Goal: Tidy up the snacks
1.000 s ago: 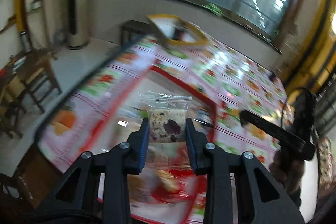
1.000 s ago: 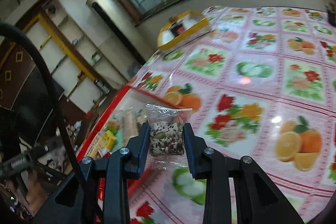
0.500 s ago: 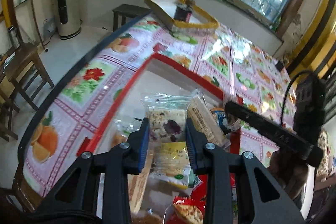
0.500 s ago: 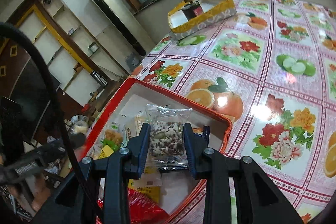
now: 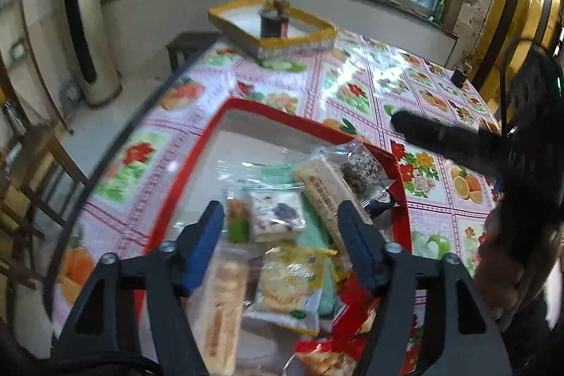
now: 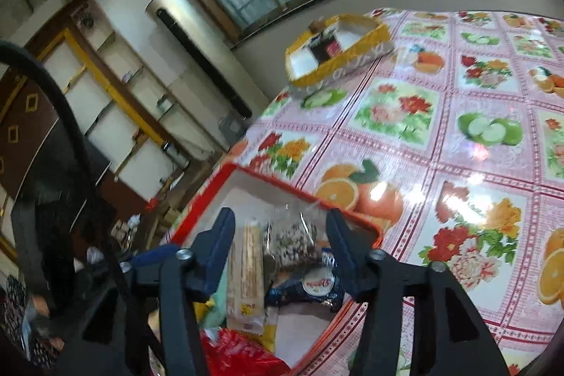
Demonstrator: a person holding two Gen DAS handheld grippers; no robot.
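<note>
Item one, the worktop (image 5: pixel 370 87): I saw it covered in a glossy pink cloth printed with fruit and flowers. Item two, the red tray (image 5: pixel 275 111), sat near the worktop's front left corner, its far end bare and its near end heaped with packets. Item three, a yellow-rimmed box (image 5: pixel 299 36), stood at the worktop's far edge, well apart from the tray, with a small dark container inside. Item four, my left gripper (image 5: pixel 278 235): its jaws were opening, blue pads standing clear on either side of the white nougat packet (image 5: pixel 276 215), which lay on the heap touching neither pad. Item five, my right gripper (image 6: pixel 280 240): its jaws were likewise opening, and the dark seeded packet (image 6: pixel 294 240) lay between them against the tray's far right corner, free of both pads as far as I could tell. Item six, a long pale biscuit packet (image 6: pixel 246 270), lay just beside the seeded packet. Item seven, a blue wrapped snack (image 6: pixel 310 286), lay just under the seeded packet. Item eight, a yellow cracker packet (image 5: pixel 289 284), lay nearer me than the nougat.
</note>
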